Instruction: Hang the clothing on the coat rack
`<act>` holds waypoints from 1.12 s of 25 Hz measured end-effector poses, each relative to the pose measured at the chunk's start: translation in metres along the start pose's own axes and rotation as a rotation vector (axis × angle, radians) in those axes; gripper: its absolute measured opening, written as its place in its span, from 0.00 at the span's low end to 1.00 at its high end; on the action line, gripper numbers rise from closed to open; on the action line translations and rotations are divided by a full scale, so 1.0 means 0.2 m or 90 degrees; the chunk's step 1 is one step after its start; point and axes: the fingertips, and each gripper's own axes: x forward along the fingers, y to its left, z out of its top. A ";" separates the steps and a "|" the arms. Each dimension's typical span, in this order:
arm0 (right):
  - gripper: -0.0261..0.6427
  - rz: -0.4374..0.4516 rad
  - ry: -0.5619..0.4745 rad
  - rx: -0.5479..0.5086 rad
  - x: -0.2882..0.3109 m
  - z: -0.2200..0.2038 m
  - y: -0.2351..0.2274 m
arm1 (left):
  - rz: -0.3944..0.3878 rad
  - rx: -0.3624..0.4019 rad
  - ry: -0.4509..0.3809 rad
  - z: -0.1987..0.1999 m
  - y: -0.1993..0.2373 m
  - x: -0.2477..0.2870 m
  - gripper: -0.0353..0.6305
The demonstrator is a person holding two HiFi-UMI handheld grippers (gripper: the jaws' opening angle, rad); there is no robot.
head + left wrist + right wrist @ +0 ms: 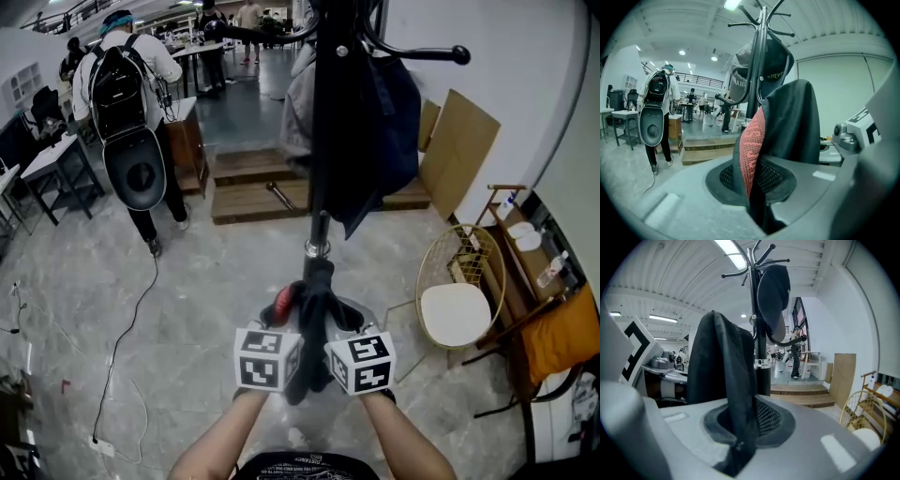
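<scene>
Left gripper [754, 208] is seen clamped on the dark garment [790, 124], pinched at its red lining [751, 145]. Right gripper [736, 451] is likewise clamped on it. The garment is held just near the coat rack [317, 230], not yet hung.

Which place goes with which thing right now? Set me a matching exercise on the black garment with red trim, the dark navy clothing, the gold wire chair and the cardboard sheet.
Things:
1. black garment with red knit trim
2. dark navy garment
3. gold wire chair with round white seat
4. flat brown cardboard sheet

Places:
A. leaning against the white wall
B. hanging on the black metal coat rack
C. clamped in the left hand-held gripper and the right hand-held gripper
D. standing on the grey floor, right of the rack in the head view

Pairs: 1-C, 2-B, 3-D, 4-A
</scene>
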 end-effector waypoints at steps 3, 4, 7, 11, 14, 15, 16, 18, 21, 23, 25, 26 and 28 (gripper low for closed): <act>0.09 0.003 0.005 -0.002 0.00 -0.01 0.00 | 0.002 0.006 0.002 -0.01 0.00 0.01 0.08; 0.10 0.004 0.007 -0.003 0.00 -0.01 0.00 | 0.002 0.007 0.004 -0.01 -0.01 0.00 0.08; 0.10 0.007 0.007 -0.005 -0.01 -0.01 0.01 | 0.003 0.007 0.010 -0.02 -0.01 -0.01 0.08; 0.10 0.010 0.008 -0.010 -0.03 -0.02 0.01 | 0.010 0.004 0.014 -0.03 -0.02 -0.04 0.08; 0.11 0.012 0.003 -0.010 -0.05 -0.02 0.02 | 0.015 0.002 0.011 -0.03 -0.02 -0.05 0.10; 0.11 0.013 0.002 -0.012 -0.05 -0.02 0.02 | 0.017 0.001 0.009 -0.02 -0.02 -0.06 0.11; 0.11 0.015 0.002 -0.015 -0.06 -0.02 0.02 | 0.020 0.001 0.007 -0.02 -0.03 -0.06 0.12; 0.11 0.014 0.002 -0.017 -0.07 -0.02 0.02 | 0.026 0.003 0.005 -0.02 -0.03 -0.08 0.14; 0.11 0.013 -0.006 -0.019 -0.09 0.00 0.03 | 0.033 0.007 0.002 -0.01 -0.03 -0.11 0.17; 0.11 0.015 -0.009 -0.020 -0.11 0.01 0.05 | 0.037 0.008 -0.002 0.00 -0.04 -0.12 0.18; 0.12 0.017 -0.012 -0.021 -0.12 0.02 0.05 | 0.039 0.010 -0.004 0.01 -0.05 -0.13 0.19; 0.12 0.017 -0.013 -0.022 -0.13 0.02 0.05 | 0.040 0.012 -0.004 0.01 -0.06 -0.14 0.19; 0.12 0.020 -0.015 -0.022 -0.15 0.02 0.05 | 0.044 0.014 -0.008 0.02 -0.07 -0.15 0.20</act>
